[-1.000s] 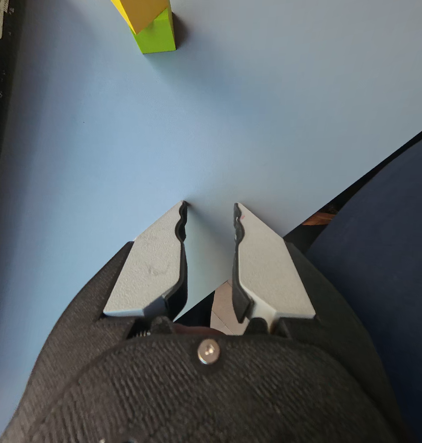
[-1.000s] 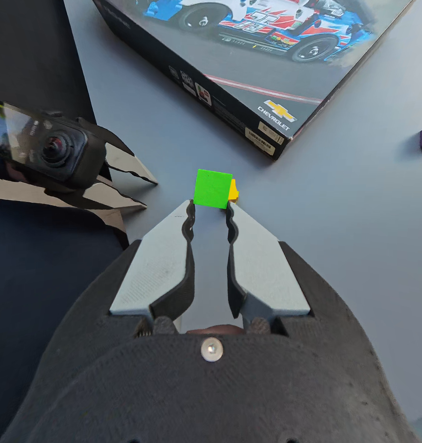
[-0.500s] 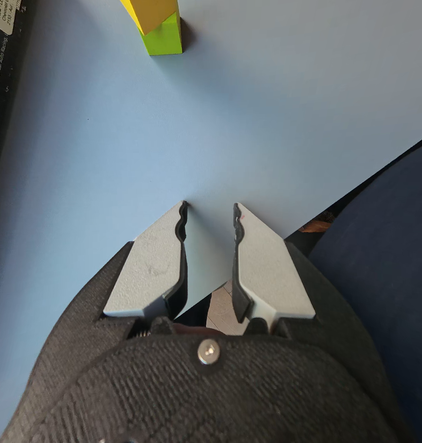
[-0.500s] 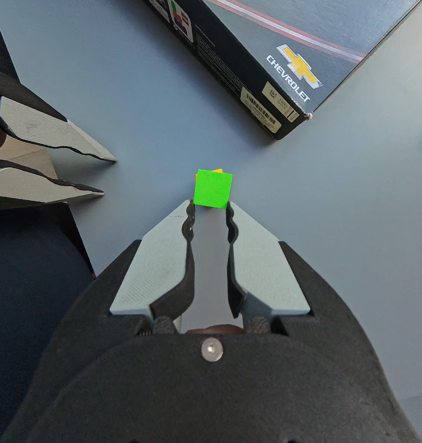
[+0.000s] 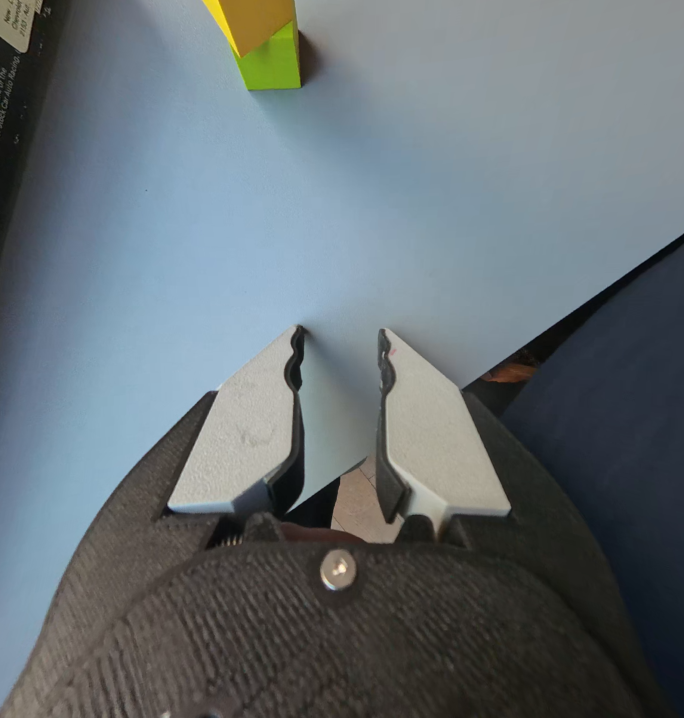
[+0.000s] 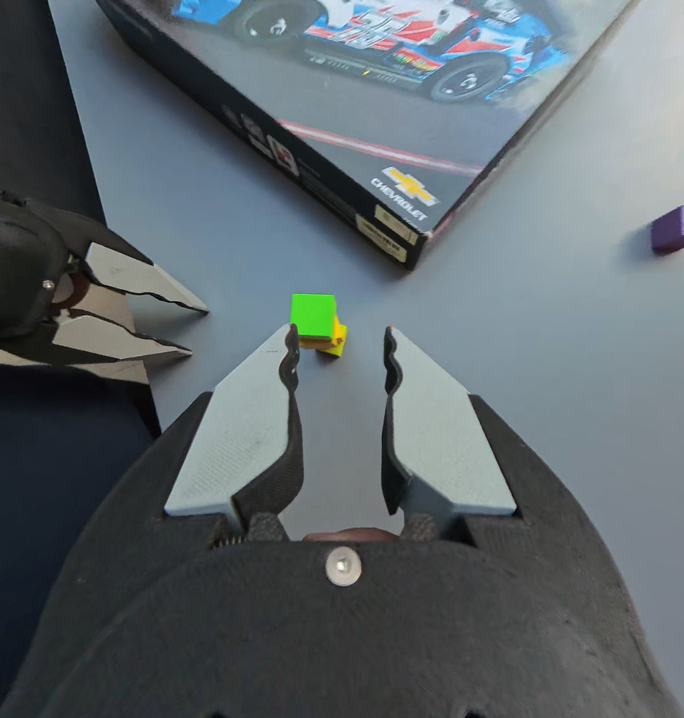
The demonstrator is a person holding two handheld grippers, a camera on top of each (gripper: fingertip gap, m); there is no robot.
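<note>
The right gripper [image 6: 338, 338] has spread its jaws wide and let go of the green cube [image 6: 312, 315], which now sits free atop the yellow block [image 6: 338, 342] and the lime block at the bottom, near the box corner [image 6: 418, 248]. A purple block [image 6: 676, 233] is back in view by the tabletop's right edge.

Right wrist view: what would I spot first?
A bright green block topping a small yellow stack, just beyond the open right hand-held gripper. Behind it lies a big black box picturing a race car; a purple block sits far right.
</note>
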